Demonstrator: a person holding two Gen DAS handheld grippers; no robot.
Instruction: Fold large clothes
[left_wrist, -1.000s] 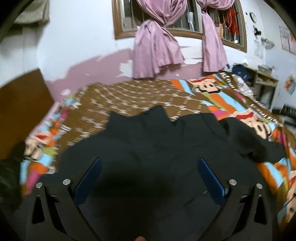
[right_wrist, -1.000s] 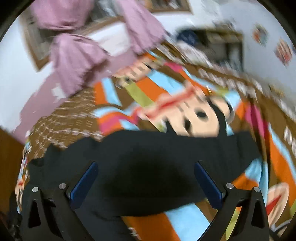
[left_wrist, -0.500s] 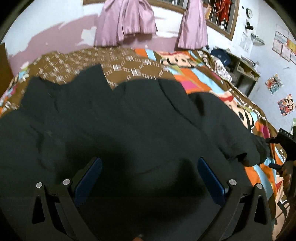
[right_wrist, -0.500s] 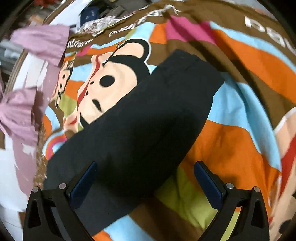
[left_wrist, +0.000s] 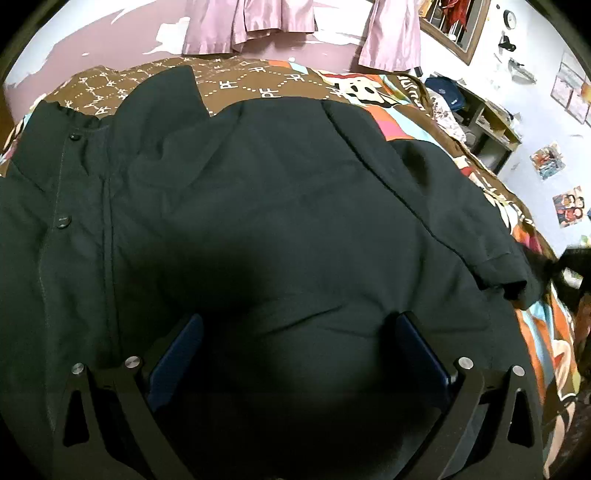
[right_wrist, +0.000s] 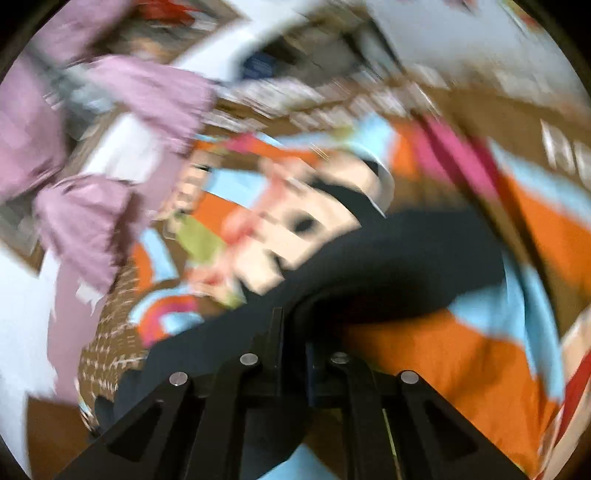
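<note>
My left gripper (left_wrist: 297, 354) hangs wide open right over the black jacket (left_wrist: 258, 206), which is spread across the cartoon bedspread (left_wrist: 413, 99). My right gripper (right_wrist: 293, 332) is clamped on the jacket's sleeve (right_wrist: 388, 258), though that view's pretty blurry. Pink curtains (left_wrist: 258, 18) hang behind.
</note>
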